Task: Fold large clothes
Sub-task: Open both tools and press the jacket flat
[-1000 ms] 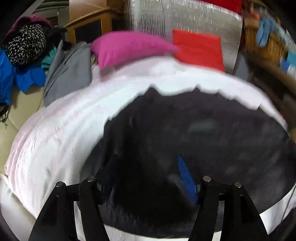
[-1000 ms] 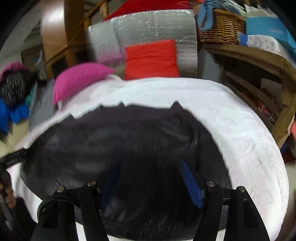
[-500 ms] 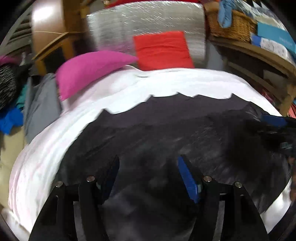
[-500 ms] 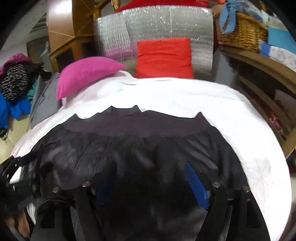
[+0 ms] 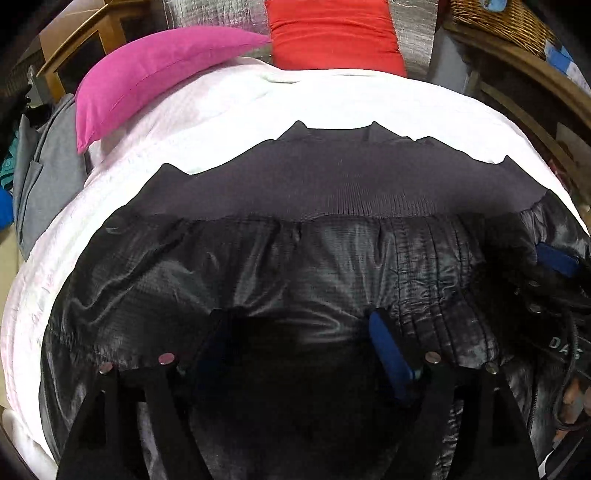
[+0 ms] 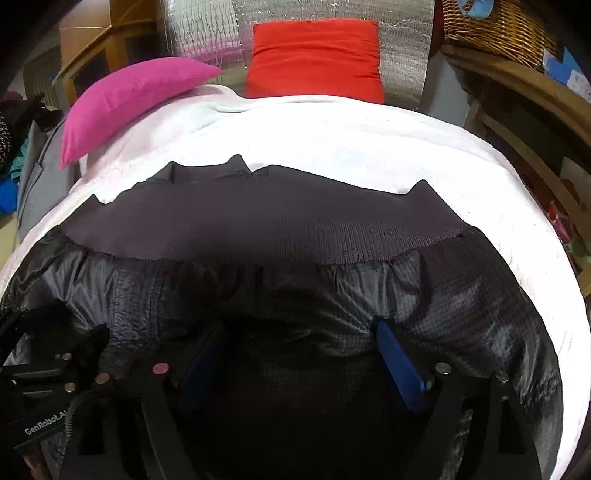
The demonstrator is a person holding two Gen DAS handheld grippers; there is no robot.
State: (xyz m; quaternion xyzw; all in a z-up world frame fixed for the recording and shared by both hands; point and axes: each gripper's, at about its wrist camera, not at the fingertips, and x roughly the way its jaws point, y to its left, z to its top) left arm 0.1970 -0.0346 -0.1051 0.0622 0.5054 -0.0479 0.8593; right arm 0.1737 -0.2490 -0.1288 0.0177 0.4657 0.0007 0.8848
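- The left gripper [image 5: 299, 332] sits at the bottom centre of the left wrist view, its blue-padded fingers [image 5: 388, 350] spread wide over the black jacket [image 5: 295, 266]; whether the tips press into the cloth or only hover above it I cannot tell.
- The right gripper [image 6: 299, 343] fills the bottom centre of the right wrist view, jaws likewise wide apart, with dark quilted fabric bunched between them; it is unclear whether they pinch any of it.
- Each tool shows in the other's view: the right gripper at the right edge of the left wrist view [image 5: 554, 266], the left gripper in the lower left corner of the right wrist view [image 6: 48, 387], both low on the jacket.
- The jacket [image 6: 295, 288] lies spread across the middle of both views, its ribbed hem band [image 5: 332, 188] running across the far edge.
- Under it lies a white blanket [image 5: 221, 110] that rims the jacket at top, left and right.
- A pink pillow [image 5: 147, 74] rests in the upper left, touching the blanket.
- A red cushion [image 6: 314, 55] stands at top centre against a silver quilted panel [image 6: 207, 29].
- A wicker basket [image 6: 495, 26] sits on a wooden shelf [image 6: 517, 77] in the upper right.
- Grey cloth [image 5: 44, 173] lies at the left edge.
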